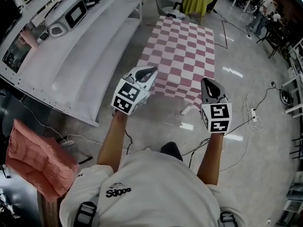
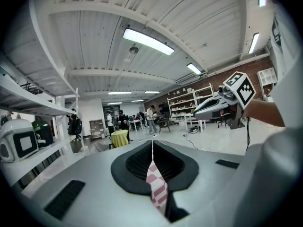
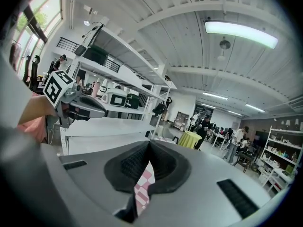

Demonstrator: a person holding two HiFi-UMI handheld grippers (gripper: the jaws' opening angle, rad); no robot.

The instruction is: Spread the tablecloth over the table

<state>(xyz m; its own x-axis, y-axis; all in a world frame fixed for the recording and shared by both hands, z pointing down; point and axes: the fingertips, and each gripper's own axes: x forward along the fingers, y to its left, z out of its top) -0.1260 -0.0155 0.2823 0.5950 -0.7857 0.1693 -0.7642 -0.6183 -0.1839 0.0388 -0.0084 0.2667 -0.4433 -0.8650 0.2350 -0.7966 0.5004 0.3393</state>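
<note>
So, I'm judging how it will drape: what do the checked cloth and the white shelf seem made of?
Cloth: probably thin woven fabric, matte; it ripples and sags along its near edge. Shelf: likely painted metal, slightly glossy; a row of rivets or holes lines its edge.

Red-and-white checked tablecloth (image 1: 182,51) held spread above glossy floor (image 1: 156,122), near corners pinched by left tongs (image 1: 151,72) and right tongs (image 1: 207,82), white shelving (image 1: 71,65) seen alongside on the left
</note>
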